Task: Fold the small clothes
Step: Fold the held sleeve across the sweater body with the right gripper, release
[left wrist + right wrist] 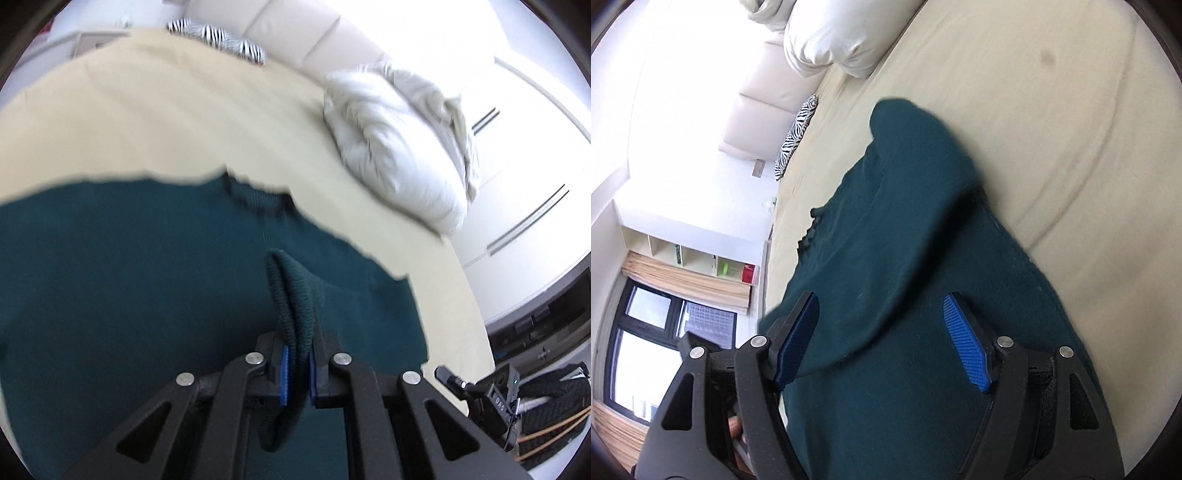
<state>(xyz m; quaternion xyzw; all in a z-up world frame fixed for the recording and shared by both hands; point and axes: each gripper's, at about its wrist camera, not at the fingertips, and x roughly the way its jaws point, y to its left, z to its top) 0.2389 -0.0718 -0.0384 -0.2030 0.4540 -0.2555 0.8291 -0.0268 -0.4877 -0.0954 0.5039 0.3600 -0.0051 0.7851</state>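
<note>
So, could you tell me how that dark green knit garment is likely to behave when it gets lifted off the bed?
The dark green knit garment will probably hang floppy: its ribbed edge already bunches and droops in the shut left gripper. It likely won't slip, since the knit looks coarse. It seems light, lying rumpled on the bed.

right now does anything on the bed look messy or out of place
Only the pillow: it lies crumpled and askew near one bed edge. The green sweater is simply mid-fold, its ribbed edge pinched in the left hand-held gripper.
</note>
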